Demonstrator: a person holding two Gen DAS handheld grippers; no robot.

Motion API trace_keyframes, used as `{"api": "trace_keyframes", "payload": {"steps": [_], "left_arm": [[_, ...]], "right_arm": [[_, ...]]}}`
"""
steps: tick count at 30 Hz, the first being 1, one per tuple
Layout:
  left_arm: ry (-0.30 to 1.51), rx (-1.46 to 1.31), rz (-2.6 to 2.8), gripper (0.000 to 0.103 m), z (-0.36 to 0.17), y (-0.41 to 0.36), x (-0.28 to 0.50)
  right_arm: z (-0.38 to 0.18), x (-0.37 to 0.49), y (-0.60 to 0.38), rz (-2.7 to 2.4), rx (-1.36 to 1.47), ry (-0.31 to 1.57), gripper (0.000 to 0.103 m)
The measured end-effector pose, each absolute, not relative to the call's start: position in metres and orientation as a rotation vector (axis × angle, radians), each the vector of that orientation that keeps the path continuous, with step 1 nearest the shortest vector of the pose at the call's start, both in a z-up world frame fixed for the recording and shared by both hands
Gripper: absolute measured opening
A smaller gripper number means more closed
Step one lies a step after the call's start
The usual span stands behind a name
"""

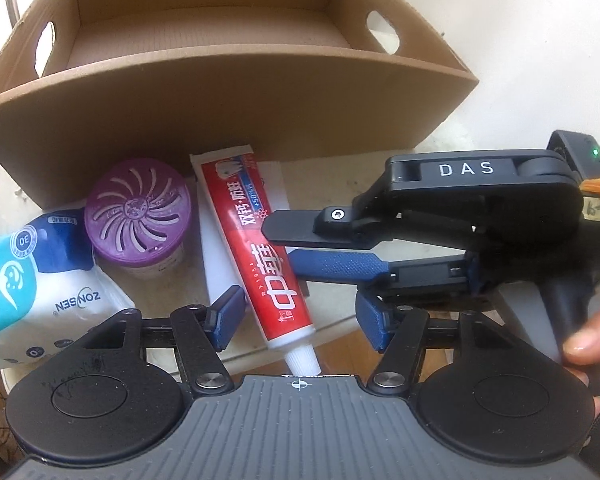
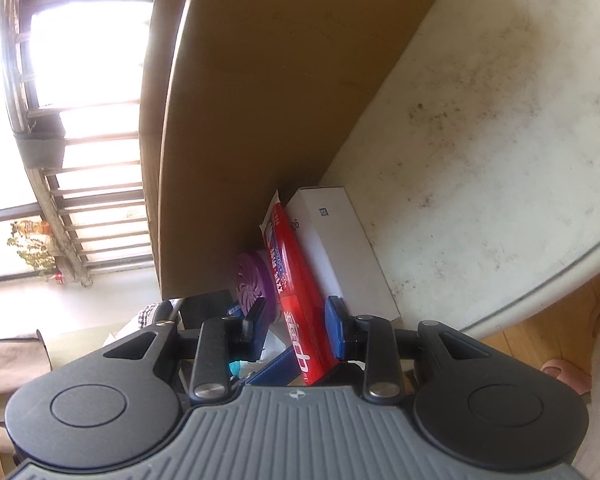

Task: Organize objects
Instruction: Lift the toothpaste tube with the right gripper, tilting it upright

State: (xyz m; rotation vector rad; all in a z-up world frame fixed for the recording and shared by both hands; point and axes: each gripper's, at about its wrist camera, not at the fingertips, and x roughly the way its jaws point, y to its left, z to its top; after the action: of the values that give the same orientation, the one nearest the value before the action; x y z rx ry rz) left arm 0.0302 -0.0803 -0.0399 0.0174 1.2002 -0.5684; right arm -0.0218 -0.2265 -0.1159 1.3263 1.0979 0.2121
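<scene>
A red toothpaste tube point(image 1: 260, 248) lies on a white flat box point(image 1: 220, 264) in front of an empty cardboard box point(image 1: 204, 40). My left gripper point(image 1: 300, 320) is open, its fingers on either side of the tube's cap end. My right gripper point(image 1: 284, 240) comes in from the right, open, its fingers above and below the tube's middle. In the right wrist view the tube point(image 2: 296, 288) runs between the open right gripper's point(image 2: 296, 324) fingers, beside the white box point(image 2: 340, 248). A purple round air freshener point(image 1: 138, 216) stands left of the tube.
A blue and white wet-wipes pack point(image 1: 32, 280) lies at the left. The white round table point(image 2: 480, 140) extends to the right, its edge curving over a wooden floor. The cardboard box wall point(image 2: 260, 100) stands close behind the objects. A window with bars is at the left.
</scene>
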Motion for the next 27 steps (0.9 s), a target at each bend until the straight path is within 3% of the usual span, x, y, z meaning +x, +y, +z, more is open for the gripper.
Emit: {"api": "trace_keyframes", "payload": {"steps": [14, 27], "left_arm": [[1.158, -0.038, -0.595, 0.063, -0.029, -0.077, 0.025], [1.133, -0.171, -0.607, 0.062, -0.026, -0.063, 0.027]], "right_arm": [[-0.107, -0.012, -0.220, 0.262, 1.174, 1.162, 0.033], [-0.127, -0.027, -0.239, 0.269, 1.338, 1.133, 0.033]]}}
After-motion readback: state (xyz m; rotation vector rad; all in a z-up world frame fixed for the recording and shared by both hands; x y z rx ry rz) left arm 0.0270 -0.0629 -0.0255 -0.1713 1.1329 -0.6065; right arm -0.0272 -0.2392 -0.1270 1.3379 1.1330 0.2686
